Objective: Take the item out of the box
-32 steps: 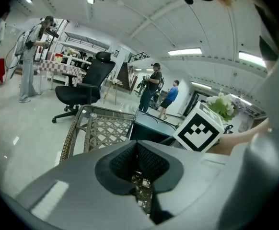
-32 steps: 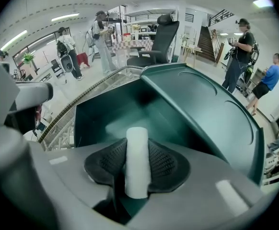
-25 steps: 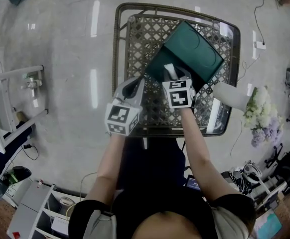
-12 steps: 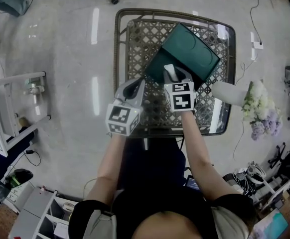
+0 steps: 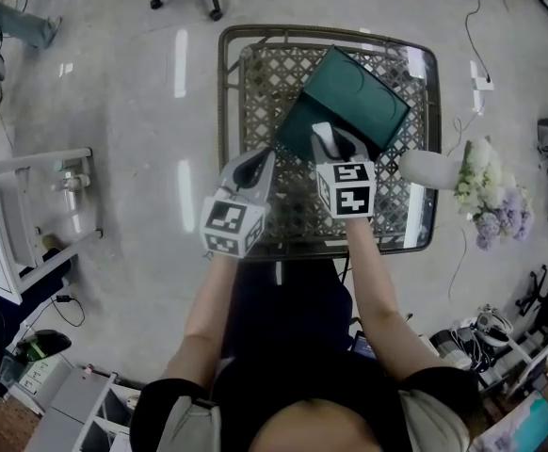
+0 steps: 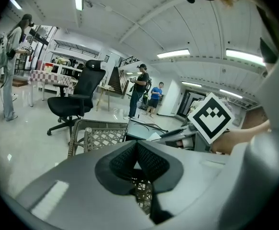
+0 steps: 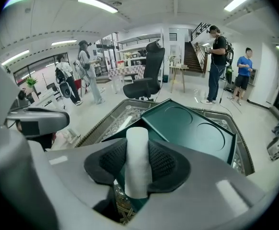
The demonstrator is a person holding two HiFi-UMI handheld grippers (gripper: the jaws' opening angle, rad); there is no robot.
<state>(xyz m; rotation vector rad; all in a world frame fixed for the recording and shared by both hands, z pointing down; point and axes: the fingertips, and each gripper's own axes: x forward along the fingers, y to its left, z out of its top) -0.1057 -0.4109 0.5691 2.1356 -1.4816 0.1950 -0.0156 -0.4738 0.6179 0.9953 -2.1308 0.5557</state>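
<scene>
The right gripper view shows plainly that the right gripper point(image 7: 138, 169) pinches a white roll point(image 7: 137, 150) over the green box point(image 7: 192, 128). The left gripper point(image 6: 137, 161) is pressed together, empty. A wicker table point(image 5: 229, 92) stands on a glossy floor point(image 5: 123, 111).

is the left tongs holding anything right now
No, the left tongs are shut tip to tip with nothing between them.

Left gripper point(image 6: 137, 151) jaws closed together, empty, wicker table point(image 6: 99, 137) beyond, black office chair point(image 6: 77, 97) behind
</scene>
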